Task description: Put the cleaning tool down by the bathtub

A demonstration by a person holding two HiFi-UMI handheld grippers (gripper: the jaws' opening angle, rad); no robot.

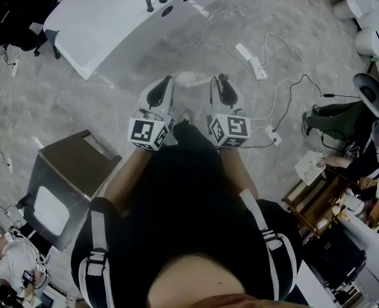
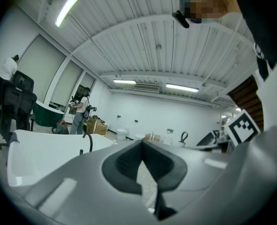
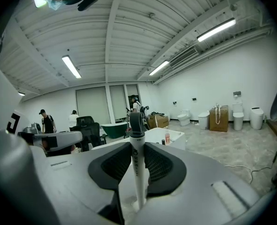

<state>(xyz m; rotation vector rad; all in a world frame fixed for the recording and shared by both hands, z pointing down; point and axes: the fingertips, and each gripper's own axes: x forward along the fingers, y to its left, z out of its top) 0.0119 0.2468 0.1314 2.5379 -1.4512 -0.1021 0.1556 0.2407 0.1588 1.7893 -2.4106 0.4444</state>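
Cleaning tool (image 3: 136,144) pinched in my right hand-held gripper (image 3: 137,167); left hand-held gripper (image 2: 145,170) open, empty. I'd lower it gently to floor (image 1: 80,101) beside bathtub (image 1: 106,24).

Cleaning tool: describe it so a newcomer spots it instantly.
Find the white bathtub at the head view's top; both grippers sit just below. The right gripper clamps the cleaning tool: a slim white handle with a dark loop on top; the left gripper holds nothing.

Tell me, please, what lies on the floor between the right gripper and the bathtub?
In the head view, bare grey floor crossed by a thin white cable separates the right gripper from the bathtub.
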